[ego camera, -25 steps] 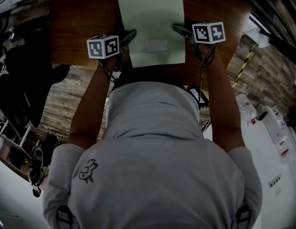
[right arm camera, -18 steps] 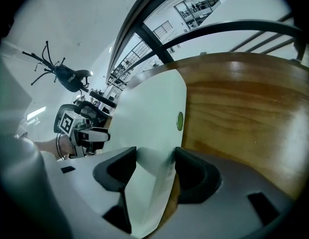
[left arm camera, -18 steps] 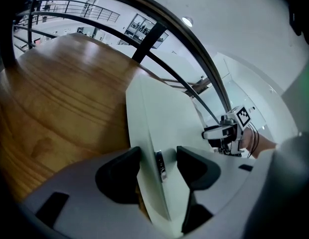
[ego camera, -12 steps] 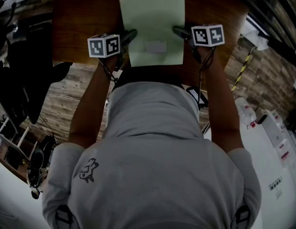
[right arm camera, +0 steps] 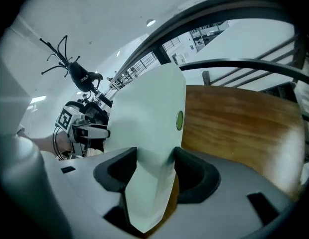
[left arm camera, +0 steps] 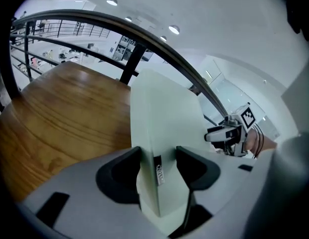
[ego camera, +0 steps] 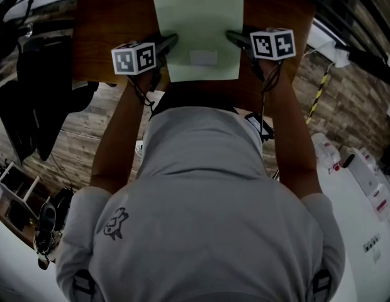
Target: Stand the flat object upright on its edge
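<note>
Board (ego camera: pixel 198 24), pale green, left claw (left arm camera: pixel 158 158) clamped on one edge, right claw (right arm camera: pixel 154 159) clamped opposite

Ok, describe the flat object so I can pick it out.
On the wooden table is a pale green board. The left hand-held gripper and right hand-held gripper clamp its side edges. It alone is light against dark wood, with a small white label.

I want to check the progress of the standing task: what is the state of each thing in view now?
Green flat object: lying flat, not yet upright.
Left gripper: shut on the object's left edge.
Right gripper: shut on the object's right edge.
</note>
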{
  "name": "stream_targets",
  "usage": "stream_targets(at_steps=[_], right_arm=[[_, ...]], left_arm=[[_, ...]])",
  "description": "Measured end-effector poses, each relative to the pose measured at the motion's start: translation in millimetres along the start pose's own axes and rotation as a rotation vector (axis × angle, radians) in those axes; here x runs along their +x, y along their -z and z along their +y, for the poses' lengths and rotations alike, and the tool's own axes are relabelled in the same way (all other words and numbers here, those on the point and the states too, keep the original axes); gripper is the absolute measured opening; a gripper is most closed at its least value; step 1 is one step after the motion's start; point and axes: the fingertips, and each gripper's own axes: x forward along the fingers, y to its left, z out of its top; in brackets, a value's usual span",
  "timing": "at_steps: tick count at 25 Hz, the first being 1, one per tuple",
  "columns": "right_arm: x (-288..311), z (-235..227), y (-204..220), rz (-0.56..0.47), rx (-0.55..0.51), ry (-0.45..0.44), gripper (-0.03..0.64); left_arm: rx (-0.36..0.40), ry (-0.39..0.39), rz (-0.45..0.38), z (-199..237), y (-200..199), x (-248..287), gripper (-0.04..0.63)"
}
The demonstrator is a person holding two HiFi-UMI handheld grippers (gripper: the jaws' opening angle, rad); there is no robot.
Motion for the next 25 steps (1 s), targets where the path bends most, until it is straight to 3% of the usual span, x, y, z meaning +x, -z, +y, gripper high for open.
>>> stream_targets(at_steps=[19,25], right_arm=[[-101.7,57.6,-55.5,-0.342,-0.300,0.110,0.241],[-121.4,74.7,-69.2,-0.459,-0.400,0.161,0.241]], left_arm=[[0.249,-0.104,-0.279,-77.5,-55.7,-77.8,0.230],[0.386,-0.173,-0.371,-93.1,-74.5,-99.2,0.225]])
